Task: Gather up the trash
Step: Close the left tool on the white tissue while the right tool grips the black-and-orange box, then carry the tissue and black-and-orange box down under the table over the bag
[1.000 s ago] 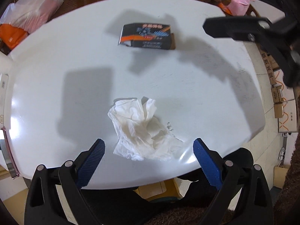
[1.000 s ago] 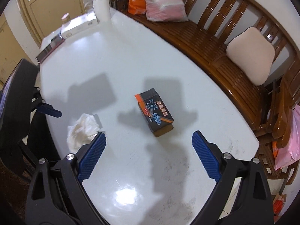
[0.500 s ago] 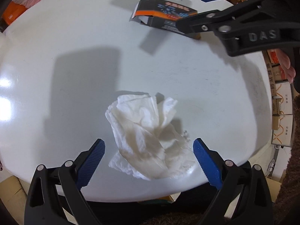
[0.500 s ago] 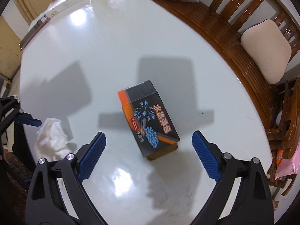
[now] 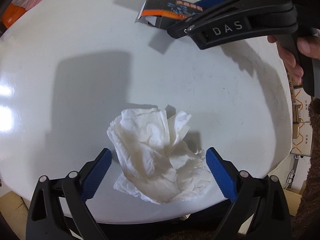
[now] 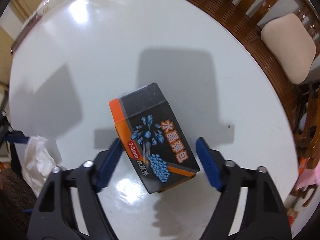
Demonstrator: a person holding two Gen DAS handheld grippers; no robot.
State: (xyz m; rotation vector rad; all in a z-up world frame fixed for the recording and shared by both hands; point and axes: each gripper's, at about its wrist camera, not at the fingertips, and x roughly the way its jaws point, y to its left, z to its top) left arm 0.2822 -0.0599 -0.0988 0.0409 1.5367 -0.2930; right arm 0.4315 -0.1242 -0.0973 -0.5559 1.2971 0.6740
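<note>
Crumpled white paper tissue (image 5: 158, 156) lies on the glossy white round counter (image 5: 84, 92) near its edge, between the blue ribbed pads of the left gripper (image 5: 158, 170); jaws apart, right pad just beside the tissue's edge, left pad clear of it. Black-and-orange cardboard box (image 6: 154, 138) lies flat on the counter, well apart from the tissue, skewed between the pads of the right gripper (image 6: 160, 160). Its jaws are closing with the box between them; left pad at the box's orange edge, right pad not yet touching. Box print: blue crystals and beads, "7-8mm" in a red oval, orange Chinese characters "水晶弹包". Right gripper body reads "DAS" in the left wrist view.
</note>
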